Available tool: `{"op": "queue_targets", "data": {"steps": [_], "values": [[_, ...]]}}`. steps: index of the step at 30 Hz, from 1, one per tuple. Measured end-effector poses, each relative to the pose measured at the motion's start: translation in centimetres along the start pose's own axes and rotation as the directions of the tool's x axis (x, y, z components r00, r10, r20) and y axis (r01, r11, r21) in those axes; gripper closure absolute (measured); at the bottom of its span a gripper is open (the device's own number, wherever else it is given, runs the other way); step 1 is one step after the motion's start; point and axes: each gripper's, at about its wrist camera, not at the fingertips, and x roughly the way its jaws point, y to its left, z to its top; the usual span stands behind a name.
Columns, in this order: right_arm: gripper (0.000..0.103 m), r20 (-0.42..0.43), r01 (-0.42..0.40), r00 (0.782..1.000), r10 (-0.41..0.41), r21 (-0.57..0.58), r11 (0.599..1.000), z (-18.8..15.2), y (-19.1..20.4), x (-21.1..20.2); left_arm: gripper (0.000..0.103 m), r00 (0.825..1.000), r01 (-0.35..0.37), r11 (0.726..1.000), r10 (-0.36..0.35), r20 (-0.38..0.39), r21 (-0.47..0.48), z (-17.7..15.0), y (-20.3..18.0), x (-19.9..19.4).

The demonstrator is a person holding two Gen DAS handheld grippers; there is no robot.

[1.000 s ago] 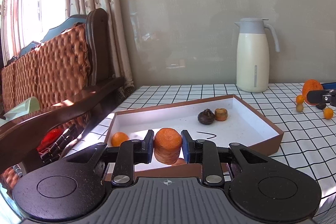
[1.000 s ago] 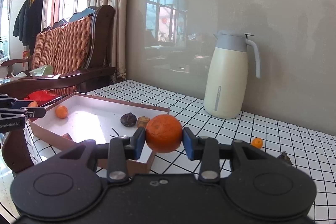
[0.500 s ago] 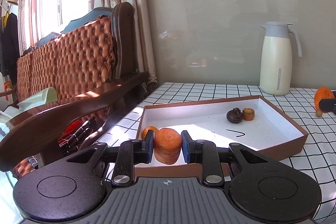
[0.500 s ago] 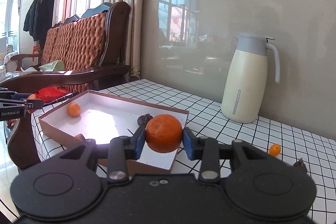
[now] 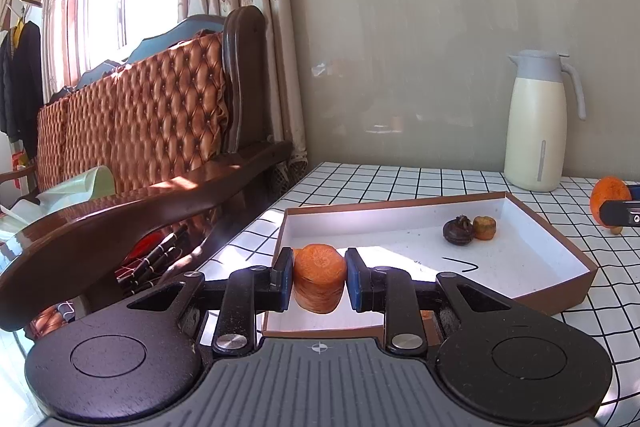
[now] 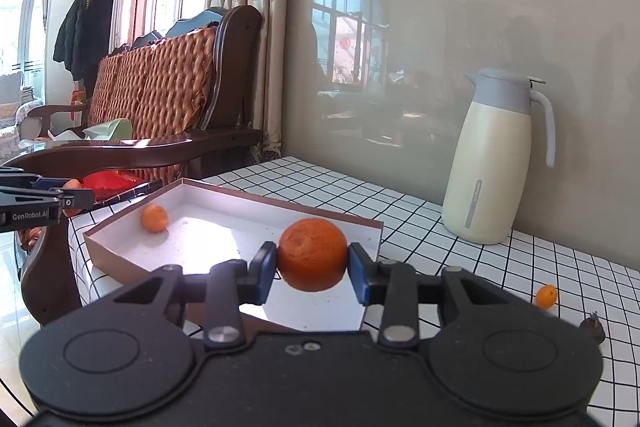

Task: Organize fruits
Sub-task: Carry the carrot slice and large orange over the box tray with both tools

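Clamping one carrot chunk point(image 5: 319, 283), left hand-held gripper point(image 5: 319, 285); right hand-held gripper point(image 6: 312, 269) pinches one orange point(image 6: 312, 254).

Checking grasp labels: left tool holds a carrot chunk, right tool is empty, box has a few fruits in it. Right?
Not quite: the right tool isn't empty. The right wrist view shows it shut on an orange. The rest stands: left tool holds the carrot chunk, and the box has a few fruits in it.
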Motion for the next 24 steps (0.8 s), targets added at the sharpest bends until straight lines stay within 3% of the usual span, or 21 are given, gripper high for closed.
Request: {"op": "queue_targets", "data": {"steps": [24], "values": [[0.073,-0.030,0.043,0.999,-0.042,0.037,0.998,1.0,-0.7,4.8,0.076,1.000,0.002,1.000,-0.002,-0.020,-0.018,2.0,-0.5,5.3]]}}
